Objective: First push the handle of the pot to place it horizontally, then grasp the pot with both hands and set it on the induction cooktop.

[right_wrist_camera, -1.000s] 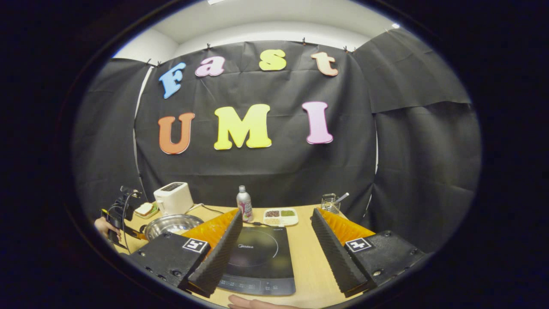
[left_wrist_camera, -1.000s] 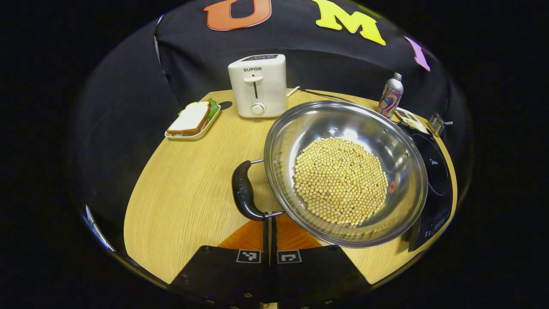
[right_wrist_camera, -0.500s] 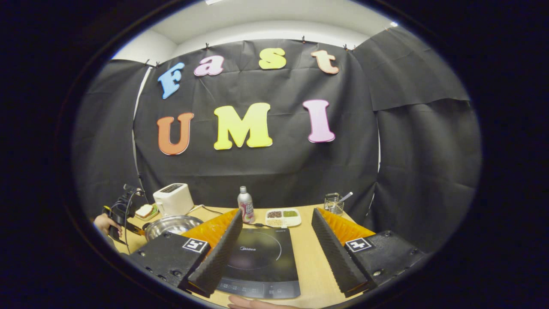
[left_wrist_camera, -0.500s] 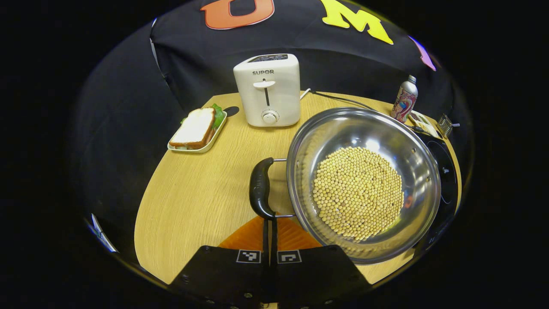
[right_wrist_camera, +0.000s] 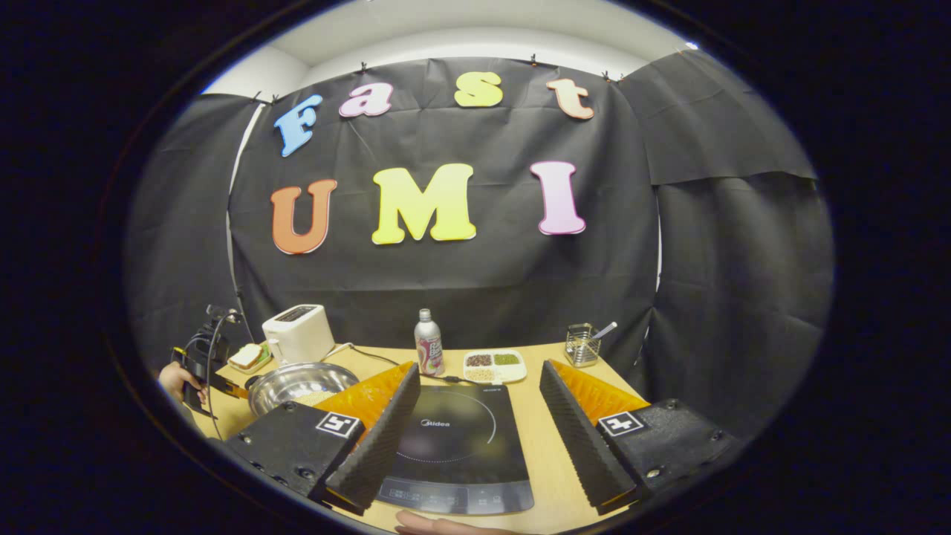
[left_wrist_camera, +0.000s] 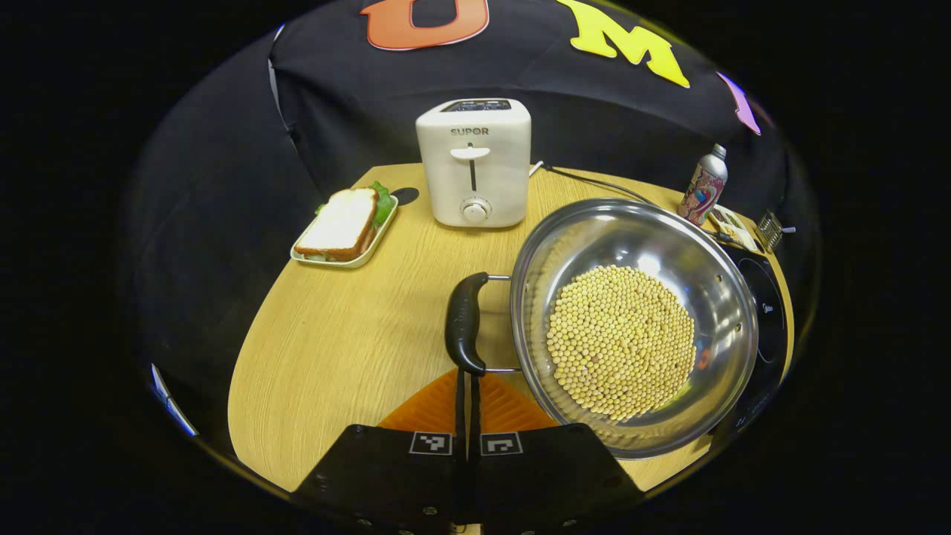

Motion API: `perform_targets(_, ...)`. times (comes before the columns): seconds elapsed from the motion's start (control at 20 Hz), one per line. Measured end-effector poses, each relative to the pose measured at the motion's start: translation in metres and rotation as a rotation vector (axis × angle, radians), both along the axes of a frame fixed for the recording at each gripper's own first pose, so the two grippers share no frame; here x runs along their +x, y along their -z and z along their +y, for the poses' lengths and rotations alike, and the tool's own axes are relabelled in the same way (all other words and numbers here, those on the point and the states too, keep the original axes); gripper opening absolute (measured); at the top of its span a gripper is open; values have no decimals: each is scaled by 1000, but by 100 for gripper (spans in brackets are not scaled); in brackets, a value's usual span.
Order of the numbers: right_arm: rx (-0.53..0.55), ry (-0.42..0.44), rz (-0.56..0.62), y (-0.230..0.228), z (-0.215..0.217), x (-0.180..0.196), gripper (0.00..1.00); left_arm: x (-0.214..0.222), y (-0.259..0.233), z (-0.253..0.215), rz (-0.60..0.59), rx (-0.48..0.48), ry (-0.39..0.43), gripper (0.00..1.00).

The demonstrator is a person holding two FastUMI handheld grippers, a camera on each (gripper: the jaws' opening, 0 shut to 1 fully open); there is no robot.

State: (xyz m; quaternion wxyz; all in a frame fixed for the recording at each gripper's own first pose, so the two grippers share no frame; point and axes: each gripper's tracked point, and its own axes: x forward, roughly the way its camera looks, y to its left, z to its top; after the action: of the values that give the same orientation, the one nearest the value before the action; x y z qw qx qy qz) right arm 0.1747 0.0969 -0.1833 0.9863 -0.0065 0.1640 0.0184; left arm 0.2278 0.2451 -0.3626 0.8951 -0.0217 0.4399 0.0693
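A steel pot (left_wrist_camera: 594,230) holding soybeans (left_wrist_camera: 620,342) sits on the wooden table, right of centre in the left gripper view. Its black side handle (left_wrist_camera: 464,323) points toward me. My left gripper (left_wrist_camera: 468,374) is shut with nothing between its fingers, and its tips touch the handle's near end. The black induction cooktop (left_wrist_camera: 769,312) lies just beyond the pot's far side. In the right gripper view my right gripper (right_wrist_camera: 479,368) stands open above the cooktop (right_wrist_camera: 453,438). The pot (right_wrist_camera: 297,383) is off to its left, with a hand holding the left gripper (right_wrist_camera: 197,368) beside it.
A white toaster (left_wrist_camera: 475,171) and a sandwich on a tray (left_wrist_camera: 343,227) stand behind the pot. A bottle (right_wrist_camera: 426,351), a divided snack tray (right_wrist_camera: 494,364) and a wire utensil holder (right_wrist_camera: 581,345) line the back edge behind the cooktop. A hand (right_wrist_camera: 438,526) rests at the table's front edge.
The pot's handle has swung and shifted right in the left gripper view, with the shut left gripper following at its near end. The right gripper has tilted down slightly over the cooktop.
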Motion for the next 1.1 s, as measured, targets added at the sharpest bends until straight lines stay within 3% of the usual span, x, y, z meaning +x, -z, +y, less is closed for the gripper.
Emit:
perform_targets(0.25,-9,-75,46,22,42,0,100,-14,-25,-7,-100,-46,12,0)
perform_targets(0.3,-9,-89,52,24,50,1,99,-15,-34,-12,-127,-71,20,13)
perform_targets(0.35,-10,-99,57,27,58,3,99,-17,-42,-15,-151,-80,27,17)
perform_targets(0.5,-26,-123,70,37,80,10,99,-22,-61,-18,-202,-51,44,96)
perform_targets(0.9,-61,-168,136,75,132,37,99,-14,-84,-26,-289,22,91,98)
perform_targets(1.1,-55,-171,238,117,151,54,99,-2,-81,-27,-320,23,101,98)
